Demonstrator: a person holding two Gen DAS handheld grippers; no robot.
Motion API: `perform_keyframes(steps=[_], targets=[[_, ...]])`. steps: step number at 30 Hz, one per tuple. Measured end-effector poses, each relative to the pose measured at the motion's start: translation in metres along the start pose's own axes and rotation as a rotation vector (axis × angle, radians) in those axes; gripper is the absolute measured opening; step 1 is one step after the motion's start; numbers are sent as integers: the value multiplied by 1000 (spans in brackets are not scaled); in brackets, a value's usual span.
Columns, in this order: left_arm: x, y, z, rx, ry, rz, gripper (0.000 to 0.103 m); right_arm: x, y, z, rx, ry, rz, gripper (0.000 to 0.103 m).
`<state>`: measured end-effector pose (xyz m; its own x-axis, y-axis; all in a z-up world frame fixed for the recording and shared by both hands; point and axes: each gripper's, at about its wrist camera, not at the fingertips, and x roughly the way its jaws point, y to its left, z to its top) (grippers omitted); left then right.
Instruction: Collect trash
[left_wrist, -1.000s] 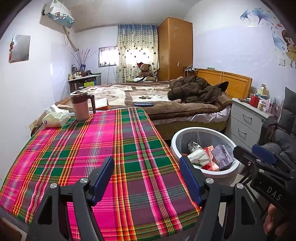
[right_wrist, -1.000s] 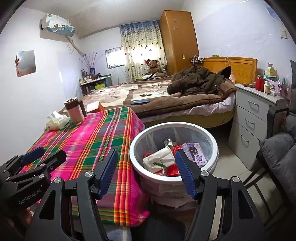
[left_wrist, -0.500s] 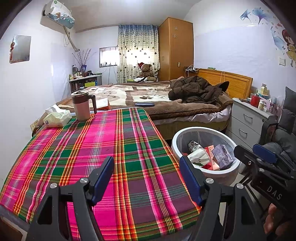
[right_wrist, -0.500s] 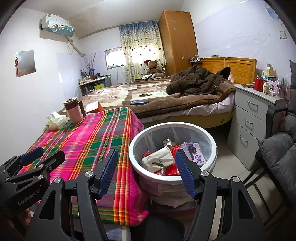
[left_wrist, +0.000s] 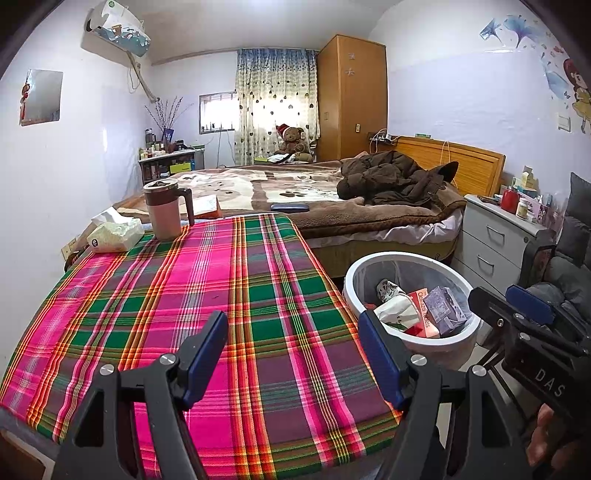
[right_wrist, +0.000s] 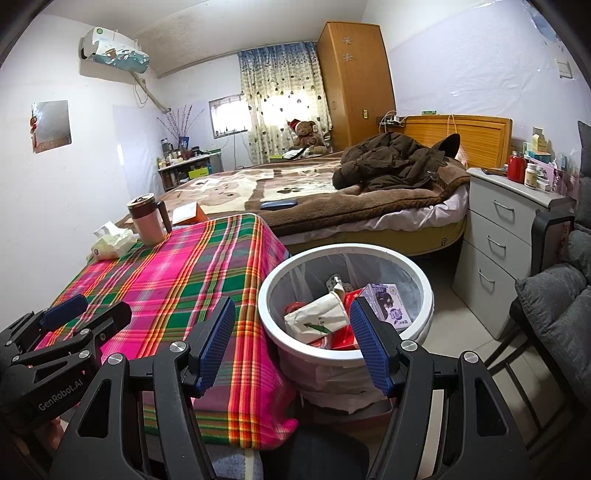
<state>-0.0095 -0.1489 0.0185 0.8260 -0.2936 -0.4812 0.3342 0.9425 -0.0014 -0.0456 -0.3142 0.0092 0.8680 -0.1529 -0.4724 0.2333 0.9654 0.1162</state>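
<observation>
A white round trash bin (left_wrist: 436, 345) (right_wrist: 321, 356) stands on the floor right of the plaid-covered table (left_wrist: 221, 295) (right_wrist: 177, 280). Inside lie a white paper bag (right_wrist: 317, 319), a purple box (right_wrist: 386, 306) and a red carton (left_wrist: 424, 314). My left gripper (left_wrist: 291, 332) hovers open over the table's near end, nothing between its blue pads. My right gripper (right_wrist: 291, 325) hangs open above the bin's near rim, also empty. Each gripper shows at the edge of the other's view.
At the table's far end stand a pink lidded mug (left_wrist: 164, 210) and a tissue pack (left_wrist: 114, 234). Behind is a bed (left_wrist: 332, 206) with a brown jacket (left_wrist: 391, 181). A grey drawer unit (right_wrist: 506, 236) and a padded chair (right_wrist: 554, 317) flank the bin's right.
</observation>
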Motion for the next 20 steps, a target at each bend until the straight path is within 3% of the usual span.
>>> perform_keyframes(steps=[20], targets=[[-1, 1, -4, -5, 7, 1, 74, -1, 2, 0, 1, 4, 3, 66]])
